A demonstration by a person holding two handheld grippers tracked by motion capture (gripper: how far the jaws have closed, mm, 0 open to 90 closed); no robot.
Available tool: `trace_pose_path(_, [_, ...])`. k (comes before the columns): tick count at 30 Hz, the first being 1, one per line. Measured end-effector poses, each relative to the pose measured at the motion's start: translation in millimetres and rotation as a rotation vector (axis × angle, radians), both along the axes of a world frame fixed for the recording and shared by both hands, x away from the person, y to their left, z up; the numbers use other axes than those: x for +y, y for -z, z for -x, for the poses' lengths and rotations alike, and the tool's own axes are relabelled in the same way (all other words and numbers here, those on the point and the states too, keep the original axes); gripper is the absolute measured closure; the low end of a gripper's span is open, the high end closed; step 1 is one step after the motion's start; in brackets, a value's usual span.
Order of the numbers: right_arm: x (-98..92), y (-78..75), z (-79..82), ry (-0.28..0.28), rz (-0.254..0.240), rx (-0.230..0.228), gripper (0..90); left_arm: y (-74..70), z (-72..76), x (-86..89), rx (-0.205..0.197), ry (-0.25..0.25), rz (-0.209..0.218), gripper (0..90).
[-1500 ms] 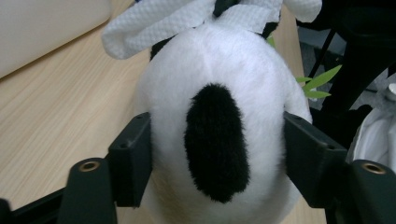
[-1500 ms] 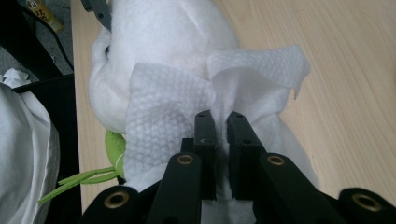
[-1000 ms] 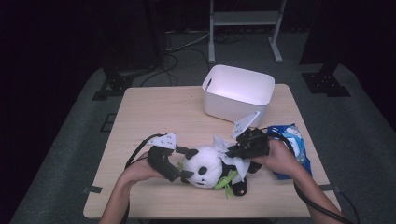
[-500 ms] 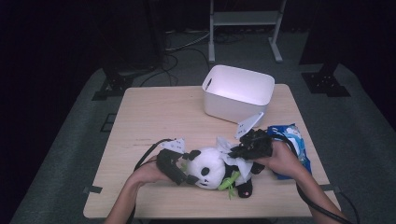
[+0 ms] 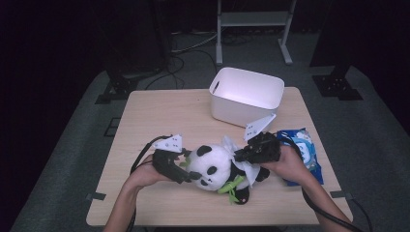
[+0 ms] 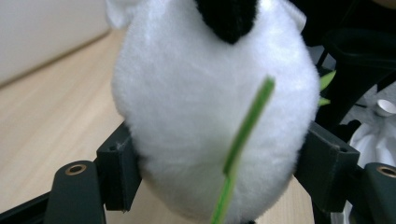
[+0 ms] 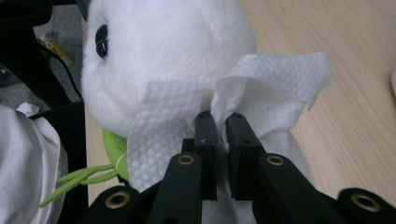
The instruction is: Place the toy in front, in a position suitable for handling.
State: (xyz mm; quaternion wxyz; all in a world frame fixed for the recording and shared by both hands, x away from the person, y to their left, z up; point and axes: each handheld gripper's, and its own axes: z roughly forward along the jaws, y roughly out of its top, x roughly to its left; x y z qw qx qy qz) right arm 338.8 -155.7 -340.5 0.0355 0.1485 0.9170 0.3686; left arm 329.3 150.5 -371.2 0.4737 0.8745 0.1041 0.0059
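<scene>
Panda plush point(image 5: 212, 166) between left gripper point(image 5: 186, 170) jaws

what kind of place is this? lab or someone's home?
Likely a lab or recording studio: black curtained surround, grey carpet with loose cables, a lone wooden table under a fixed overhead camera, and a white metal stand behind.

In the left gripper view, the white and black plush panda point(image 6: 210, 107) ran off the top edge, and a blurred green strip point(image 6: 243, 144) crossed its front. In the high view, the person's right hand point(image 5: 285, 164) covered part of the blue crinkled plastic packet point(image 5: 304, 150), its print too small to read.
</scene>
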Motion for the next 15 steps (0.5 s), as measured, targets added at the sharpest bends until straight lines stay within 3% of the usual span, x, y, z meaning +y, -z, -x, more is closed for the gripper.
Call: trace_pose_path(15, [11.0, 2.3, -1.0, -0.02, -0.066, 0.032, 83.7, -29.6, 10.1, 10.8, -0.094, -0.021, 0.048, 25.1])
